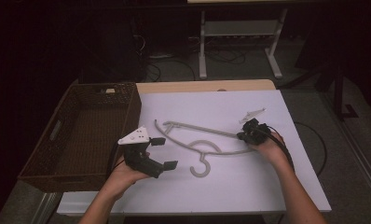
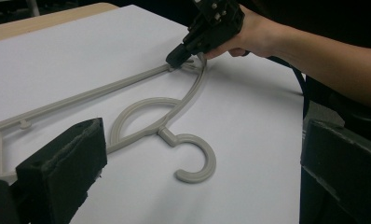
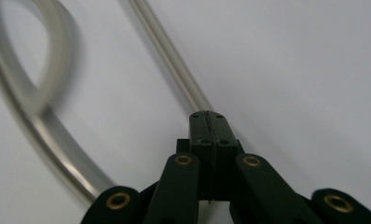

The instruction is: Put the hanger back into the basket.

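Right gripper view, right tongs (image 3: 210,122) clamped on hanger (image 3: 174,70) bar, high view, left tongs (image 1: 164,153) apart, basket (image 1: 127,100).

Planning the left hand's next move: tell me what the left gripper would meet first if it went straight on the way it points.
Most likely the grey hanger: the open left gripper points across the white table at its loop and hook. Depth is unclear, so it may touch the table first.
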Demonstrator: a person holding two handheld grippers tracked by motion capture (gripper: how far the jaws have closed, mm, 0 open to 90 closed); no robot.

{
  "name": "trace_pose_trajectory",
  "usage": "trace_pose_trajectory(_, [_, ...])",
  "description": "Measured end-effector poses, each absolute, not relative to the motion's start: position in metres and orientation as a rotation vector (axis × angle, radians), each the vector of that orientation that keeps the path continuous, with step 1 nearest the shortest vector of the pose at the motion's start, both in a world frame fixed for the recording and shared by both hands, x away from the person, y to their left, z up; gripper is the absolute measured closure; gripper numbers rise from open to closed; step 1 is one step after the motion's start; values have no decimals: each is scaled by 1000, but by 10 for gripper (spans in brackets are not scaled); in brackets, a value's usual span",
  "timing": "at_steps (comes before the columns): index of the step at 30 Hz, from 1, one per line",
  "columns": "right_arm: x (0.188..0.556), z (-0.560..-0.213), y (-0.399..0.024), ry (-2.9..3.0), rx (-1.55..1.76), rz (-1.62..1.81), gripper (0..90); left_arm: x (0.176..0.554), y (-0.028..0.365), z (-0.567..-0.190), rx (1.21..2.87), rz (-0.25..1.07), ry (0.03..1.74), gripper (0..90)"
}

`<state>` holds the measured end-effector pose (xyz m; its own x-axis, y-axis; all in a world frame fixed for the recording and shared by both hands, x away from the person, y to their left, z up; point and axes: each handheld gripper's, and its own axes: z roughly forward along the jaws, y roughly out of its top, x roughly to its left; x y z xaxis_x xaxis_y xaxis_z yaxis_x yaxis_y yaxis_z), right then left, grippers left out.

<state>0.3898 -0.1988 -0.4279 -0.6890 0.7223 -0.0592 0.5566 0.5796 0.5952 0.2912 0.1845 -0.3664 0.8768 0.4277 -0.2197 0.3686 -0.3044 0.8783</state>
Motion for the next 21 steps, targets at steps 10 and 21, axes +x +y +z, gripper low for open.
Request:
trace_pose_trajectory(10, [395, -420, -112, 2617, 901, 1063, 897, 293, 187, -366, 1919, 72, 598, 0])
trace_pose_trajectory(21, [407, -441, -36, 2748, 762, 1028, 897, 293, 190, -366, 1909, 77, 598, 0])
